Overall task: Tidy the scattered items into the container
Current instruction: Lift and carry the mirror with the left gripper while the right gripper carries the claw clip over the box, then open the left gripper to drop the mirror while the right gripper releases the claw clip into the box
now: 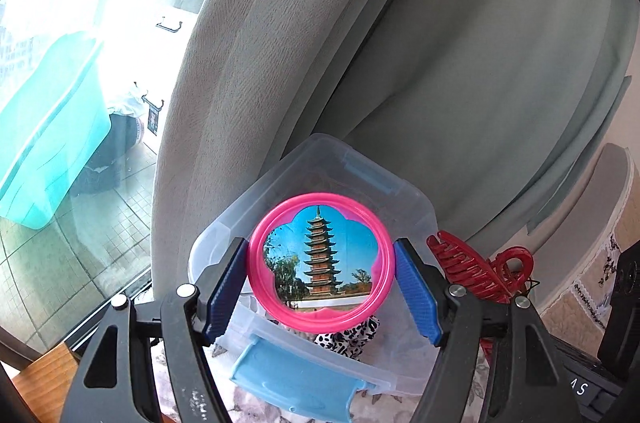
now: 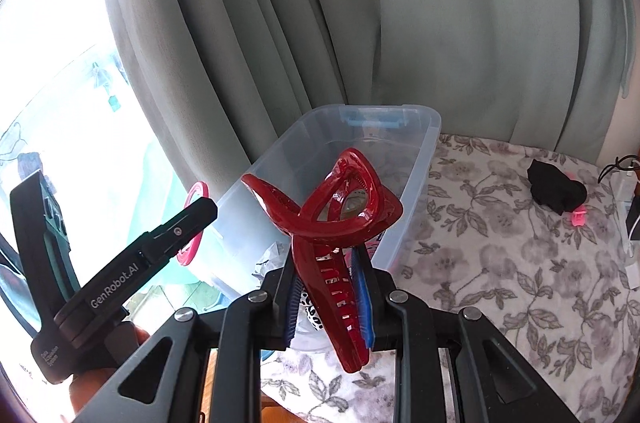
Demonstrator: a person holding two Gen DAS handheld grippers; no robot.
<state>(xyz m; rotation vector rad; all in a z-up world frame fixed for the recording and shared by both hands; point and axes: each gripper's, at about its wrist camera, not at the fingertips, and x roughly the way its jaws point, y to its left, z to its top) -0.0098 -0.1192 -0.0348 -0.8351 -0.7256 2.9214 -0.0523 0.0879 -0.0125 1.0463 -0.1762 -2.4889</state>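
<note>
My left gripper (image 1: 320, 283) is shut on a round pink-rimmed mirror (image 1: 320, 259) with a pagoda picture, held above the clear plastic container (image 1: 416, 207). My right gripper (image 2: 330, 287) is shut on a large red hair claw clip (image 2: 340, 223), held over the near end of the container (image 2: 416, 159). The clip also shows in the left wrist view (image 1: 476, 271), to the right of the mirror. A black-and-white spotted item (image 1: 352, 337) lies inside the container. The mirror's pink rim (image 2: 192, 223) shows beside the left gripper in the right wrist view.
The container stands on a floral cloth (image 2: 500, 263) against grey-green curtains (image 2: 360, 23). A black bundle with a pink clip (image 2: 558, 193) lies on the cloth at the right. White cables and a charger (image 2: 628, 207) sit at the far right edge. A window (image 1: 80, 63) is at the left.
</note>
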